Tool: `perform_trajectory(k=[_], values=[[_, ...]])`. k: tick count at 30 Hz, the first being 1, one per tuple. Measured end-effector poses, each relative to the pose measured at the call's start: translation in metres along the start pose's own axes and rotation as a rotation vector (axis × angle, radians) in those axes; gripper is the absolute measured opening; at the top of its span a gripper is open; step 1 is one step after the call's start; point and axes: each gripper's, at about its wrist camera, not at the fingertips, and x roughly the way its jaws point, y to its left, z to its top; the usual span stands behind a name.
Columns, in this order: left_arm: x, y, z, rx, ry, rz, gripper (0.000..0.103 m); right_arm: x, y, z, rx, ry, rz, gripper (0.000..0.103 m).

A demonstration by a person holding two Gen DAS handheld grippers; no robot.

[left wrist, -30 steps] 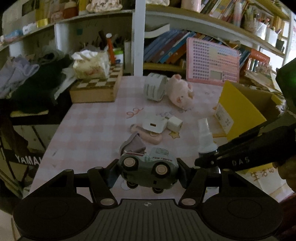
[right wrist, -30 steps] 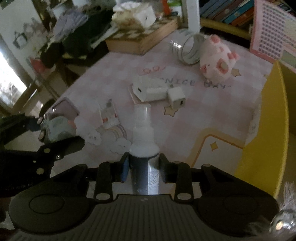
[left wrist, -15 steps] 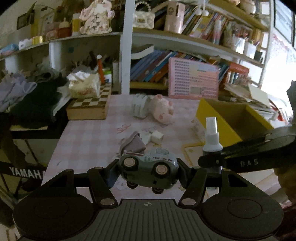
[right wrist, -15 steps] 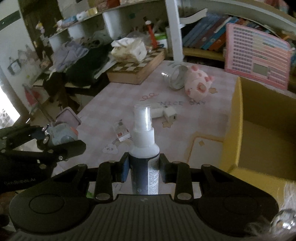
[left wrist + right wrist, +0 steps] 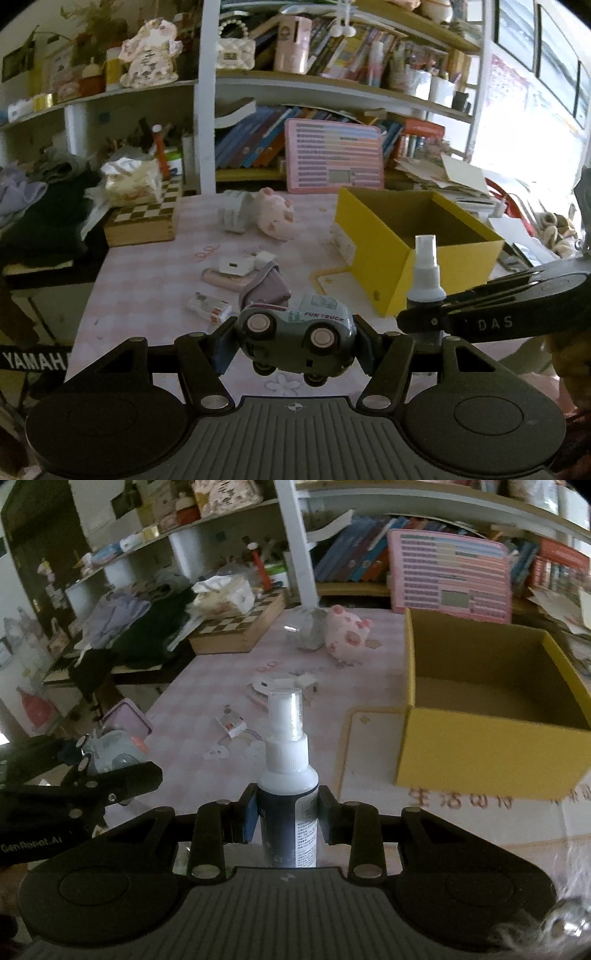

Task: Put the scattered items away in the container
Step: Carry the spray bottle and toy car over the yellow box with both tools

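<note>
My left gripper (image 5: 295,341) is shut on a grey toy truck (image 5: 295,338) with a purple tipper bed, held above the table's near edge. My right gripper (image 5: 288,812) is shut on a spray bottle (image 5: 288,775), dark body with white cap, held upright; it also shows in the left wrist view (image 5: 424,277). The open yellow box (image 5: 491,753) sits on the table to the right and looks empty; it also shows in the left wrist view (image 5: 384,240). On the pink tablecloth lie a plush pig (image 5: 275,218), white chargers (image 5: 236,264), a pink case (image 5: 227,280) and a small tube (image 5: 208,308).
A chessboard box (image 5: 144,221) with a tissue pack stands at the back left. A tape roll (image 5: 232,214) lies beside the pig. A pink chart (image 5: 334,162) leans against the bookshelf behind. Clothes are piled at the left.
Both grippers have risen and tilted up with their items. The view now reaches the shelves and the inside of the yellow box. The grips are unchanged.
</note>
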Motion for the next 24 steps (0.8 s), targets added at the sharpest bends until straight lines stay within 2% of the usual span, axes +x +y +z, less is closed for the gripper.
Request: perform_trajectory(k=[12,24], values=[[0.002,-0.027,-0.006,0.080,0.019,-0.119,0.062,-0.033,-0.014,-0.034,0.097,-0.019,-0.105,0.031],[0.027,-0.065,0.005,0.159,0.039,-0.211,0.062,-0.050,-0.053,-0.041,0.167,-0.035,-0.168,0.031]])
